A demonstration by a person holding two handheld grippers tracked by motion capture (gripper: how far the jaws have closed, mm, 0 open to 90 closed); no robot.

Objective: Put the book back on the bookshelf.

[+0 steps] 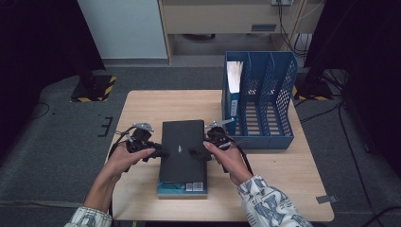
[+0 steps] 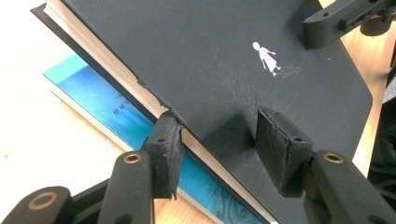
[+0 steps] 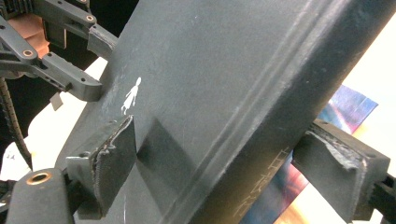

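Note:
A black book [image 1: 182,146] lies on a teal-blue book [image 1: 182,190] near the table's front edge. My left gripper [image 1: 158,152] reaches to its left side. In the left gripper view my left gripper [image 2: 219,144] stands open around the page edge of the black book [image 2: 210,60]: one pad sits under the edge, the other hovers just over the cover. The blue book [image 2: 107,107] shows beneath. My right gripper [image 1: 197,152] is at the spine side. There my right gripper [image 3: 224,158] is shut on the black book [image 3: 224,70], which is tilted up off the blue book [image 3: 345,107].
A blue file rack [image 1: 265,94] with three slots stands at the table's back right, a white folder [image 1: 234,78] in its left slot. The wooden table [image 1: 142,109] has bare room at the back left. The table's front edge is close to the books.

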